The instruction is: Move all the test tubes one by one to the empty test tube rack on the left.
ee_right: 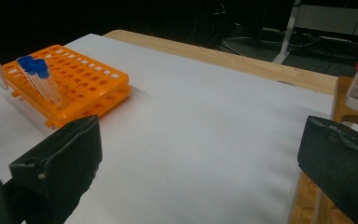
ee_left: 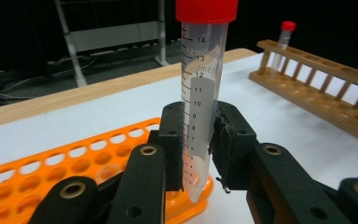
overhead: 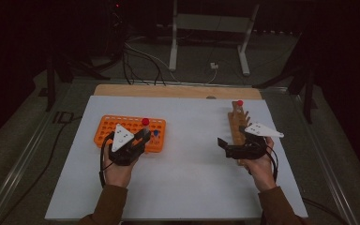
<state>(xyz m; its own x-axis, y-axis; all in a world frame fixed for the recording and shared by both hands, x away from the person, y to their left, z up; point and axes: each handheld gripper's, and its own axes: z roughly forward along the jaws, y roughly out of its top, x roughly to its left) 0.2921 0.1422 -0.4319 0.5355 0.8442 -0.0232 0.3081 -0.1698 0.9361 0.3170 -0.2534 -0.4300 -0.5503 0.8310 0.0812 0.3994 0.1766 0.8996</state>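
Observation:
My left gripper [ee_left: 198,149] is shut on a clear graduated tube with a red cap [ee_left: 200,84], held upright by its lower part. The tube's pointed tip hangs just above the near right corner of the orange rack [ee_left: 74,163]. From above, the left gripper [overhead: 145,135] is at the rack's [overhead: 122,125] front right, with the red cap [overhead: 145,122] showing over it. My right gripper [ee_right: 200,163] is open with nothing between its jaws, next to the wooden rack [ee_right: 349,112]. That rack [overhead: 236,124] holds one red-capped tube [overhead: 239,104] at its far end.
Blue-capped tubes [ee_right: 37,70] stand in the orange rack's near end. A white sheet [overhead: 187,164] covers the table, with a wooden edge [overhead: 178,91] at the back. Cables and a metal stand's legs [overhead: 173,51] lie on the floor beyond.

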